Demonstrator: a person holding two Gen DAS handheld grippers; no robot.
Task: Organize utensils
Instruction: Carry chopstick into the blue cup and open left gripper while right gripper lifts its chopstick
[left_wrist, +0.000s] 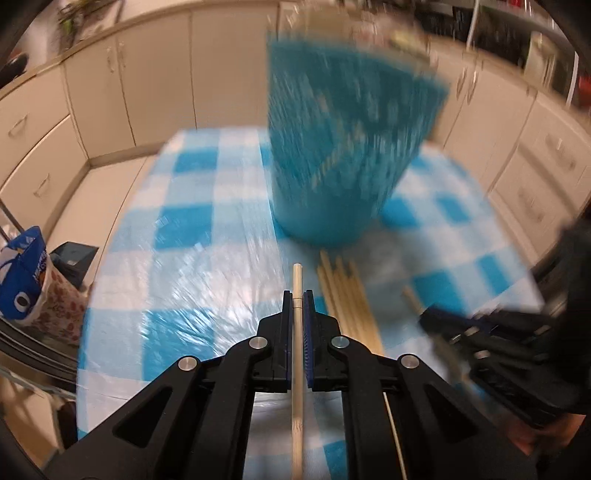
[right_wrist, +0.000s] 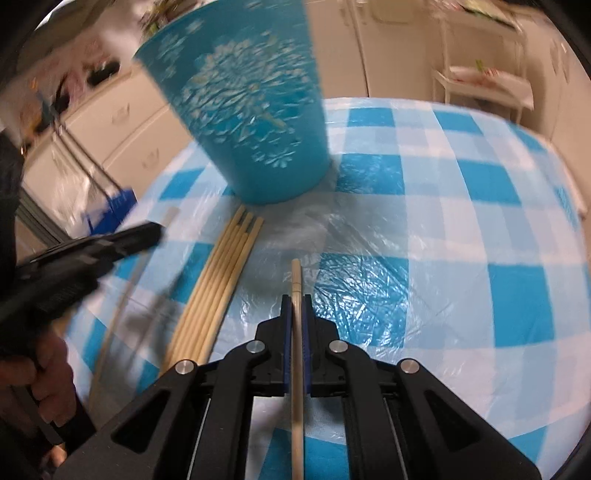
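A single chopstick is being clamped in the left gripper, its jaws drawn narrow onto the stick, which is being held lengthwise along the fingers with its tip pointing toward 12 o'clock. A second chopstick is being gripped the same way by the right gripper, jaws likewise closed tight on it. Both sticks are being aimed roughly at the blue cup, which is standing upright on the checked table at about 12 to 1 o'clock in the left view and at 11 o'clock in the right view; the lengthwise hold is probably being used so that each stick can be slid end-first over the rim. A bundle of loose chopsticks is lying flat on the table just in front of the cup's base, at 10 o'clock from the right gripper, so most of the sorting is judged as not yet done. In the right view the left gripper is being seen at 9 o'clock, blurred, above the table with a hand on its handle. Through the cup's cut-out wall something pale is showing, but whether sticks are already inside cannot be told because of blur.
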